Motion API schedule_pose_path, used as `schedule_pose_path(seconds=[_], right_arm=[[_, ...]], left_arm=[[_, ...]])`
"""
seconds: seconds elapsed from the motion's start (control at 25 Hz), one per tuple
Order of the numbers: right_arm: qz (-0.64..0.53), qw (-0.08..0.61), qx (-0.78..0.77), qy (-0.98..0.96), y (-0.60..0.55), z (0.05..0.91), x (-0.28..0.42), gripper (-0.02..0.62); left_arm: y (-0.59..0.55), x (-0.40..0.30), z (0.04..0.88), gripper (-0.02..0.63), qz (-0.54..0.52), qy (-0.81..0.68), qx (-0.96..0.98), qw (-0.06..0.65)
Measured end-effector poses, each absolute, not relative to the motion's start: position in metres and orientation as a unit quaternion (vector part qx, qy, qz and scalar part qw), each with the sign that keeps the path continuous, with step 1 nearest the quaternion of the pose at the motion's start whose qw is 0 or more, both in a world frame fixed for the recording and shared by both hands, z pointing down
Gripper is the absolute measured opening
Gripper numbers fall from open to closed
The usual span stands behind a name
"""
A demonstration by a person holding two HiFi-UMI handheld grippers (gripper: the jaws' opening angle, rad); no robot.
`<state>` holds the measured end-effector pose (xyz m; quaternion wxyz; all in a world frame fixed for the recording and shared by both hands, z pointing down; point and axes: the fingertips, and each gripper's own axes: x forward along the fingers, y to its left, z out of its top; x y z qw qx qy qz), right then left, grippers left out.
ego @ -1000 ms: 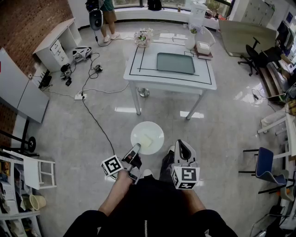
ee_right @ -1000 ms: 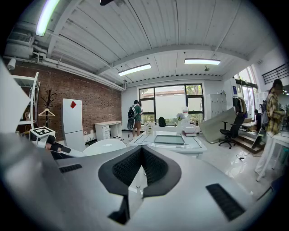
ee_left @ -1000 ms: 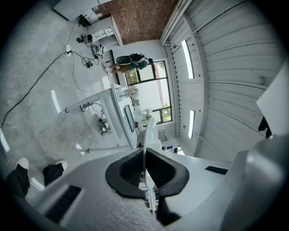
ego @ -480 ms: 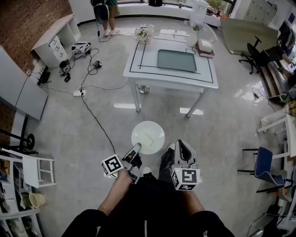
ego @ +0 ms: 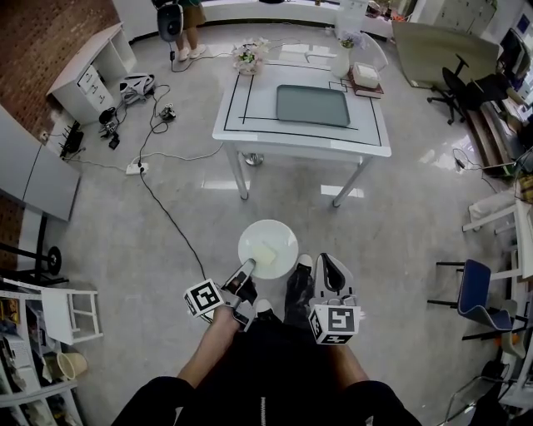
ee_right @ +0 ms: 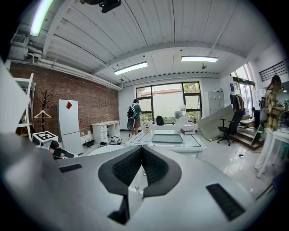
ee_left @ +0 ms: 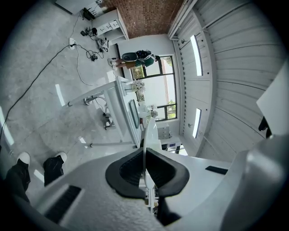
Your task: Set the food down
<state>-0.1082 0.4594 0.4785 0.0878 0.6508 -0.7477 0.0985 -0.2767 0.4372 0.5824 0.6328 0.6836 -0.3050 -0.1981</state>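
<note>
A white round plate [ego: 267,241] carries a pale square piece of food [ego: 265,253] and hangs over the floor in front of the person's legs. My left gripper [ego: 248,267] is shut on the plate's near rim. In the left gripper view the rim [ee_left: 145,135] shows as a thin white edge between the closed pads. My right gripper [ego: 326,263] is beside the plate on the right, shut and holding nothing. The white table [ego: 250,125] with a grey tray [ego: 312,106] stands ahead. The right gripper view shows the same table [ee_right: 198,145] and tray [ee_right: 167,138].
Flowers [ego: 246,56], a vase and a white box [ego: 365,76] stand along the table's far edge. A black cable [ego: 166,212] runs across the floor on the left. A person [ego: 179,21] stands at the back. A blue chair [ego: 476,295] is at the right, a white shelf [ego: 71,312] at the left.
The table has come slightly closer and larger in the head view. Both grippers and the plate keep the same pose relative to the body.
</note>
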Motion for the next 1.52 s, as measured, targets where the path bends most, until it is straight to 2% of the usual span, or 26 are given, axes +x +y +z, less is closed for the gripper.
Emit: schedule_pose_path(seconds=[0.72, 1.52], right_arm=[[0.121, 0.095, 0.611, -0.776, 0.322, 0.481, -0.061, 0.009], [0.124, 0.091, 0.584, -0.797, 0.216, 0.477, 0.062, 0.009]], left_arm=[[0.320, -0.221, 0.578, 0.012, -0.203, -0.335, 0.663, 0.638], [0.213, -0.102, 0.571, 0.012, -0.207, -0.359, 0.662, 0.625]])
